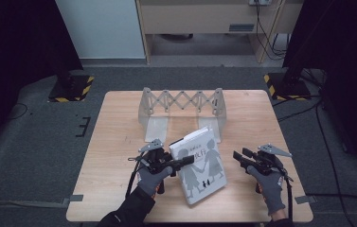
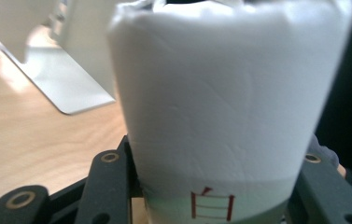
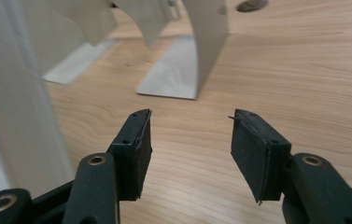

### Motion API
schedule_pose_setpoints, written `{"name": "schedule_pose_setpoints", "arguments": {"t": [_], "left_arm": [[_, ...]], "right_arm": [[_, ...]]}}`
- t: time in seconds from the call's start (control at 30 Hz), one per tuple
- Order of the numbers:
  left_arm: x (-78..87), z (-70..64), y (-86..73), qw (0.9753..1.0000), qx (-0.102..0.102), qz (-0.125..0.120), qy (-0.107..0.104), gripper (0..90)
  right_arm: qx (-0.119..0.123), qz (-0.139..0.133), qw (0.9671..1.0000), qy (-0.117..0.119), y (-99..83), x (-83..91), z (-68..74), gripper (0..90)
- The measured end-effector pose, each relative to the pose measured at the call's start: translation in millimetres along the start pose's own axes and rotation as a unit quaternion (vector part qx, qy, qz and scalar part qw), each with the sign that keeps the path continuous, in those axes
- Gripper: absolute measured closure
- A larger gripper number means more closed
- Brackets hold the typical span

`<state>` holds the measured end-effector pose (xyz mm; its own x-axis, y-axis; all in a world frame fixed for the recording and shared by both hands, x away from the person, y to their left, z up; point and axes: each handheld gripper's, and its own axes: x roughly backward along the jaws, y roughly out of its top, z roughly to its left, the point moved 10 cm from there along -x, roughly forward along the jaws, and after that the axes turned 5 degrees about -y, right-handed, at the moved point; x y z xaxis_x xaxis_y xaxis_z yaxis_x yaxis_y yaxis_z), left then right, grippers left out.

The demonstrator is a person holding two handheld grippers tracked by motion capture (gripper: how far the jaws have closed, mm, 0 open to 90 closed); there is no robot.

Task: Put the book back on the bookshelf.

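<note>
On the wooden table (image 1: 119,142), the left gripper (image 1: 185,161) clamps its jaws on the left edge of a white book (image 1: 200,165) with grey silhouette figures on its cover. The left gripper view adds a red character printed on a pale green band (image 2: 213,205). The book's long axis runs from the near edge toward the metal expanding book rack (image 1: 182,113) just behind, and the right gripper (image 1: 239,158) hovers beside it, jaws parted and empty.

White book (image 2: 220,107) between black jaws

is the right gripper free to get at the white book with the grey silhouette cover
Probably yes: the right gripper is open, and bare wooden table lies between it and the white book that the left gripper clamps.
</note>
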<state>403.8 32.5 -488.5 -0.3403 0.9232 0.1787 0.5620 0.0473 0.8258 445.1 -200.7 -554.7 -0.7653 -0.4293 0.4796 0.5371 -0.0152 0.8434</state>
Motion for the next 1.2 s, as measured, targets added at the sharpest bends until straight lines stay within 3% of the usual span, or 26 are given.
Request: {"name": "schedule_pose_setpoints", "arguments": {"t": [0.2, 0.4, 0.5, 0.7, 1.0, 1.2], "left_arm": [[14.2, 5.7, 12.6, 0.9989, -0.027, -0.010, 0.037, 51.7], [23.0, 7.7, 20.7, 0.9960, -0.060, -0.015, 0.065, 51.4], [23.5, 7.2, 19.1, 0.9956, -0.065, -0.014, 0.066, 50.6], [21.9, -3.7, 14.2, 0.9936, -0.096, -0.005, 0.060, 46.5], [7.5, -24.5, 17.4, 0.9882, -0.147, -0.005, 0.043, 42.7], [3.6, -27.1, 18.0, 0.9844, -0.167, 0.007, 0.053, 42.6]], "right_arm": [[0.015, 0.018, 0.9992, -0.034, -5.9, -1.7, -11.7, 47.6], [0.041, 0.037, 0.9968, -0.059, -12.1, -4.4, -18.5, 47.4], [0.044, 0.045, 0.9958, -0.067, -15.2, -6.0, -21.9, 47.2], [0.049, 0.065, 0.9935, -0.080, -22.5, -7.2, -28.0, 45.8], [0.057, 0.086, 0.9907, -0.088, -30.3, -9.1, -30.5, 43.8], [0.060, 0.097, 0.9890, -0.094, -34.2, -11.0, -31.8, 40.8]]}}
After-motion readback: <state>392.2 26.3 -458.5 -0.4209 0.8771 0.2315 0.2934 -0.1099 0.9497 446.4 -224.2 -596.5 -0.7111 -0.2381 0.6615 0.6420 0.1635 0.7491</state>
